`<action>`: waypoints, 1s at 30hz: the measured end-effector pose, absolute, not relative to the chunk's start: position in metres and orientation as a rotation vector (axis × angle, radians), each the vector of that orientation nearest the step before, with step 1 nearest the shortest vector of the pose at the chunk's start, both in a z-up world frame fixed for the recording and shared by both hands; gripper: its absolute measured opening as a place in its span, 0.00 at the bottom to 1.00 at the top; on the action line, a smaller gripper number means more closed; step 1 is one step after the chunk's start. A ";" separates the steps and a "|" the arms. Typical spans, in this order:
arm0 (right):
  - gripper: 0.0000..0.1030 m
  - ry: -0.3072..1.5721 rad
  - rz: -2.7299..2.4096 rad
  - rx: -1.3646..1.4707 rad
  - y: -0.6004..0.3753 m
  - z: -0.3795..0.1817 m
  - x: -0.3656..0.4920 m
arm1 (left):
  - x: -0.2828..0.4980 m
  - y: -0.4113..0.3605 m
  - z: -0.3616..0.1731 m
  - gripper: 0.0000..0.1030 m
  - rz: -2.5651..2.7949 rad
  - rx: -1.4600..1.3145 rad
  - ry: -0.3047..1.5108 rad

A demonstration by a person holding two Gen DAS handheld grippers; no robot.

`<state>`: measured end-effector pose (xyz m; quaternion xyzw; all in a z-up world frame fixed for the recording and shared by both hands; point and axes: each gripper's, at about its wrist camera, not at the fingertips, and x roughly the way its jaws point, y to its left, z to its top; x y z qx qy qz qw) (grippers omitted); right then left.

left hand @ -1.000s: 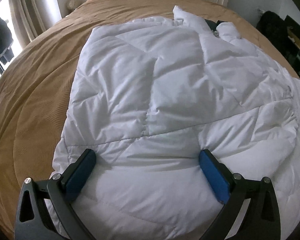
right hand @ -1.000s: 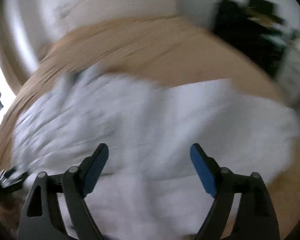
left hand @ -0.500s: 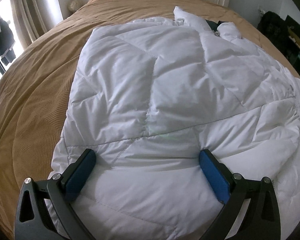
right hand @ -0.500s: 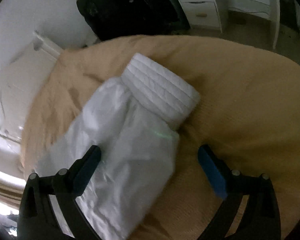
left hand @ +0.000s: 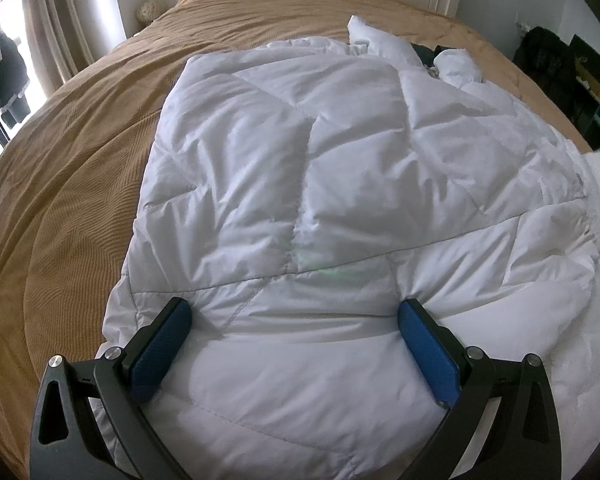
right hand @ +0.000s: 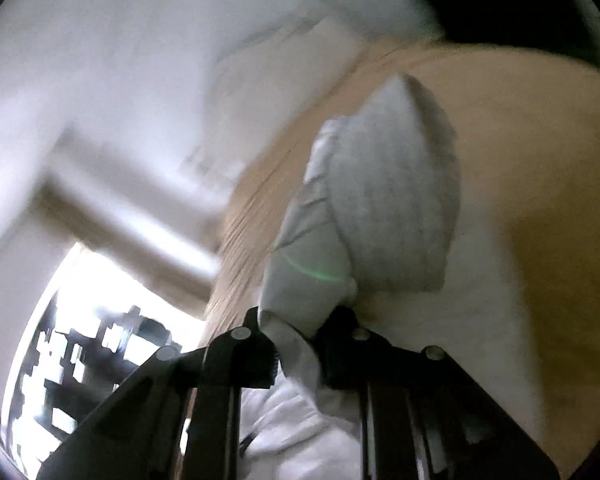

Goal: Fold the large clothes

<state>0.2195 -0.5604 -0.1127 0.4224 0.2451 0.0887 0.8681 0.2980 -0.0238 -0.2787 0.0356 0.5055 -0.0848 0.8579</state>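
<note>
Both grippers are working the white puffer jacket [left hand: 308, 184]: the right gripper [right hand: 300, 320], spread wide half a second ago, is now pinching its sleeve [right hand: 380, 208] and lifting it. The left gripper [left hand: 294, 320] is still pressing, jaws apart, on the jacket lying across the tan bedspread [left hand: 68, 184].

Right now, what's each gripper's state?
Left gripper: open, pressing down on the white jacket.
Right gripper: shut on the jacket's sleeve.

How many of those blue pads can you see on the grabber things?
2, both on the left hand-held gripper: one pad left, one right, pressing the white jacket. The right gripper's pads are hidden.
</note>
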 end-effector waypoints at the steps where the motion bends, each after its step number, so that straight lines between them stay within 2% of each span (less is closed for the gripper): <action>1: 0.17 0.536 0.262 0.865 -0.530 -0.111 0.235 | 0.299 -0.023 -0.276 1.00 -0.183 0.069 1.067; 6: 0.17 0.673 0.524 0.768 -0.392 -0.136 0.300 | 0.298 -0.001 -0.256 0.99 -0.231 -0.012 1.071; 10: 0.18 0.858 0.533 0.736 -0.319 -0.205 0.357 | 0.298 0.040 -0.237 0.99 -0.197 -0.141 1.036; 15: 0.20 1.061 0.435 0.649 -0.284 -0.296 0.377 | 0.312 0.066 -0.224 0.99 -0.192 -0.232 1.021; 18: 0.24 1.062 0.409 0.609 -0.282 -0.283 0.367 | 0.319 0.056 -0.209 0.99 -0.222 -0.259 0.986; 19: 0.33 1.063 0.400 0.571 -0.281 -0.269 0.355 | 0.323 0.050 -0.202 0.99 -0.255 -0.271 0.973; 20: 0.53 1.041 0.396 0.528 -0.281 -0.253 0.343 | 0.325 0.042 -0.196 0.99 -0.283 -0.278 0.966; 21: 0.69 1.002 0.386 0.497 -0.288 -0.235 0.336 | 0.329 0.028 -0.188 0.99 -0.322 -0.280 0.956; 22: 0.92 0.940 0.362 0.464 -0.296 -0.214 0.324 | 0.332 0.016 -0.183 0.99 -0.346 -0.281 0.950; 23: 0.98 0.879 0.351 0.449 -0.298 -0.199 0.312 | 0.335 -0.001 -0.177 0.99 -0.391 -0.279 0.946; 27: 0.98 0.771 0.312 0.392 -0.317 -0.163 0.276 | 0.334 -0.069 -0.176 0.99 -0.468 -0.169 0.939; 30: 0.98 0.761 0.199 0.363 -0.350 -0.163 0.251 | 0.338 -0.124 -0.194 0.99 -0.459 -0.011 0.951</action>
